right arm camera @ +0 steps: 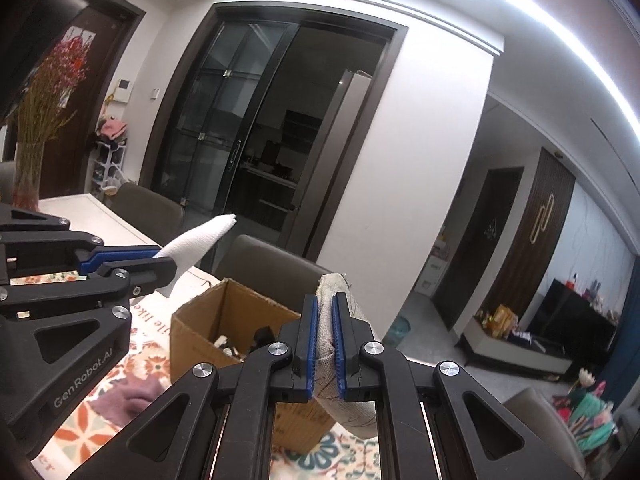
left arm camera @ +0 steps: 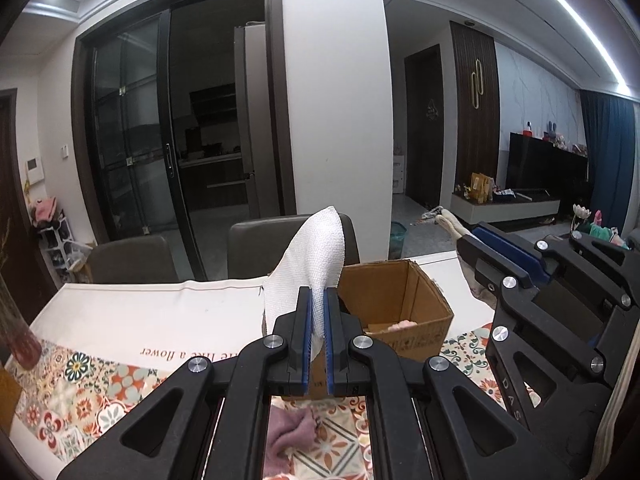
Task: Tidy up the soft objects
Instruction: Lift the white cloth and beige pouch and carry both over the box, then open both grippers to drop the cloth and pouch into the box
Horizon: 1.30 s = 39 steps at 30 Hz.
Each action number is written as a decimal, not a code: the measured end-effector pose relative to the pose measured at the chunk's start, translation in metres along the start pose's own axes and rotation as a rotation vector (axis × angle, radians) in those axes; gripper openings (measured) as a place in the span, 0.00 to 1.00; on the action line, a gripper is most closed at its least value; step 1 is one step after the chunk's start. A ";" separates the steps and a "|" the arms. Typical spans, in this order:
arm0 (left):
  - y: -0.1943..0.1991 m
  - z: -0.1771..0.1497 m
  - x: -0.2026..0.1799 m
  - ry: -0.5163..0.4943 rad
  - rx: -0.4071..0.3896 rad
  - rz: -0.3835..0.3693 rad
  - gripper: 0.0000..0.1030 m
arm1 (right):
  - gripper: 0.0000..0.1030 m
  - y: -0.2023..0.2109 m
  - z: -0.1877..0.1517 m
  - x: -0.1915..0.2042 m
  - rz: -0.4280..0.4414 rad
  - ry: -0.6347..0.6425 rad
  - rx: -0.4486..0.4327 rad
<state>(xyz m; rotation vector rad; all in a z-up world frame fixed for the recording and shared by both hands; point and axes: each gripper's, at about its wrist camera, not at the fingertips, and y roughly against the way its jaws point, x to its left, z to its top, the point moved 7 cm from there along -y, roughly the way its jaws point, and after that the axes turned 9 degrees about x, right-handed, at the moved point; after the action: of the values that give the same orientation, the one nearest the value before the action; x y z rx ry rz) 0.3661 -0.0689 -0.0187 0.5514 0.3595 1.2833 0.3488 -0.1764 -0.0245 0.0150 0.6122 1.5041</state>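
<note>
Open brown cardboard box (left arm camera: pixel 396 304) lies ahead, just below both. Left gripper (left arm camera: pixel 318 336) clamps white mesh cloth (left arm camera: pixel 316 256); right gripper (right arm camera: pixel 325 344) clamps beige printed cloth (right arm camera: pixel 340 384), nearer box.

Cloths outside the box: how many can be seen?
3. A white cloth in the left gripper, a cream cloth in the right gripper, a pink cloth on the table. Others may be hidden.

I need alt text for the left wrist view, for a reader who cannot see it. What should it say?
The left gripper is shut on a white cloth, held above an open cardboard box on a patterned tablecloth. At right, the right gripper grips a beige cloth; a pink cloth lies below.
</note>
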 end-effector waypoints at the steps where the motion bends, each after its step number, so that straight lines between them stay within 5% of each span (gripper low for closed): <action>1: -0.004 0.003 0.000 -0.005 0.001 -0.002 0.07 | 0.08 -0.003 0.002 0.000 0.000 0.004 -0.004; 24: -0.103 0.024 0.001 -0.036 0.078 -0.021 0.07 | 0.08 -0.093 0.005 -0.012 0.053 -0.033 0.053; 39: -0.164 0.012 0.002 -0.006 0.184 -0.080 0.07 | 0.08 -0.159 -0.026 -0.014 0.172 -0.105 0.209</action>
<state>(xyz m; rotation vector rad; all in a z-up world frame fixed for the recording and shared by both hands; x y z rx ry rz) 0.5042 -0.0995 -0.1026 0.6900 0.4929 1.1782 0.4856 -0.2140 -0.1014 0.3128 0.6945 1.5874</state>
